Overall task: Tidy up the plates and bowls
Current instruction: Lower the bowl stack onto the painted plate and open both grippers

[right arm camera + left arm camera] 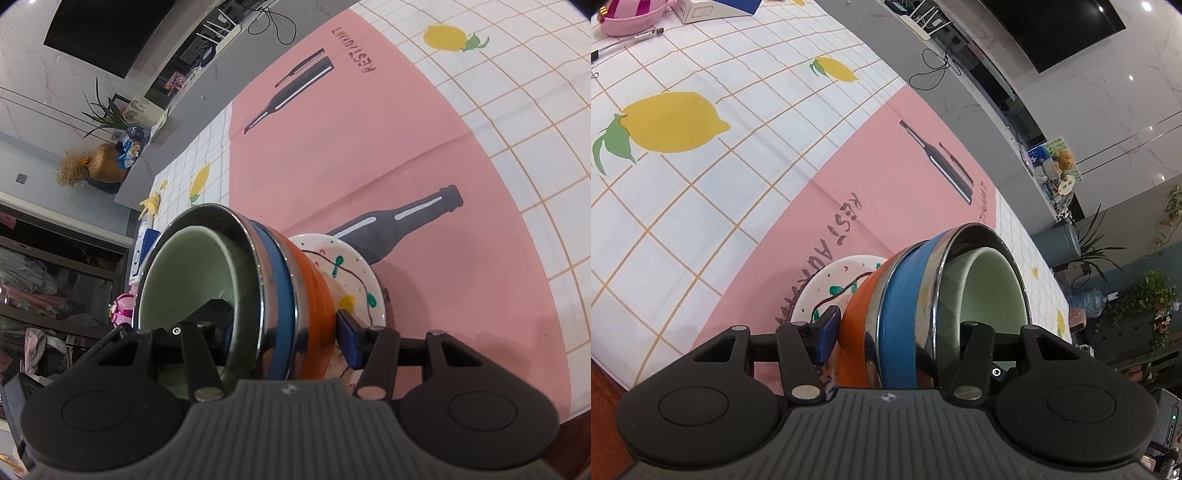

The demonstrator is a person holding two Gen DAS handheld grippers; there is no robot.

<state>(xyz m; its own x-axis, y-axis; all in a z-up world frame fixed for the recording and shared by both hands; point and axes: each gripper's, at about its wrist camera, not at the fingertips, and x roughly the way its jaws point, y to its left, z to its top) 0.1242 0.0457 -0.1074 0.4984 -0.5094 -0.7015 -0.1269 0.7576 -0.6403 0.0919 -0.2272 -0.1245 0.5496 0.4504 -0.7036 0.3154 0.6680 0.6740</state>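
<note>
Now my left gripper and right gripper both clamp the nested bowls, which I judge must next settle gently onto the plate.

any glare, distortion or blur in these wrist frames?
Left wrist: fisheye bends the lemon-print grid tablecloth; ceiling spots flare on the glossy wall; the chrome bowl rim mirrors its surroundings. Right wrist: same curvature, dark corners, soft shadow beside the painted white plate. Both sharp.
</note>
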